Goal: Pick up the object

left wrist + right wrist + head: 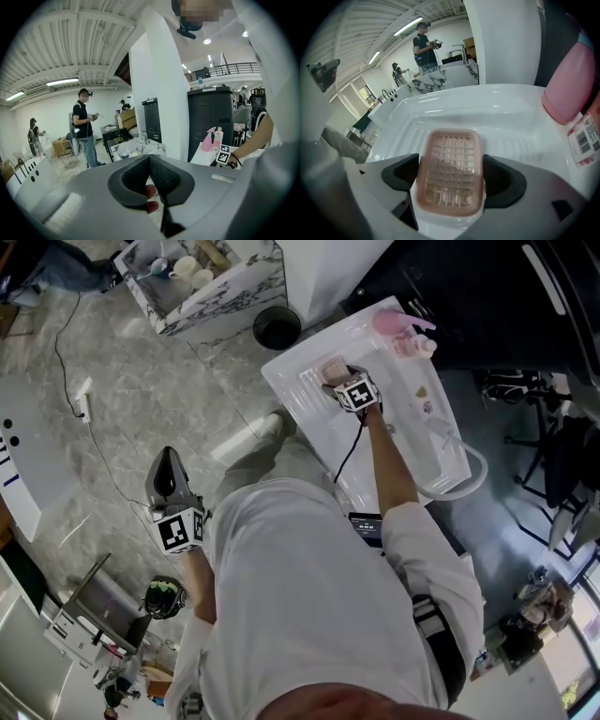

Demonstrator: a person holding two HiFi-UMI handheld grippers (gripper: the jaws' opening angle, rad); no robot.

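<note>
Down on the white sink (506,117), my right gripper (451,176) is closing round the soap dish (449,159), which an uneven squeeze could flip loose

No words can be read; only a barcode label (582,139) on a bottle (594,110).

Translucent pink plastic soap dish (450,171); glossy white, perhaps ceramic, basin (511,122).

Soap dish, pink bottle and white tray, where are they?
Soap dish (450,173): right gripper view, middle of its grid.
Pink bottle (569,89): right gripper view, its round body.
White tray (454,117): right gripper view, bare floor behind the dish.
</note>
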